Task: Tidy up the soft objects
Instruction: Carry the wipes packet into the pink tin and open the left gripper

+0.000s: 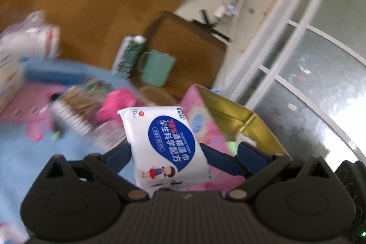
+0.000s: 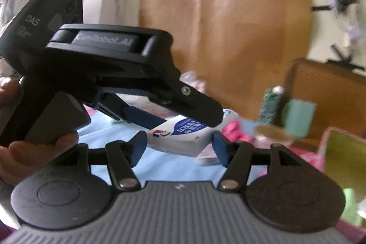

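Note:
My left gripper [image 1: 165, 150] is shut on a white wet-wipes pack [image 1: 164, 143] with a blue label, held in the air beside a pink box [image 1: 205, 129] whose open gold-lined inside [image 1: 240, 120] faces up. In the right wrist view the left gripper [image 2: 183, 120] crosses in front, still holding the pack [image 2: 189, 132]. My right gripper [image 2: 179, 145] is open and empty just below the pack. The pink box also shows at the right edge [image 2: 343, 152].
A light blue cloth [image 1: 34, 152] covers the surface. On it lie a pink soft item [image 1: 116, 104], a patterned packet [image 1: 80, 109], a green carton [image 1: 128, 56], a teal mug [image 1: 157, 68] and white packs [image 1: 27, 38]. A brown suitcase [image 1: 189, 49] stands behind.

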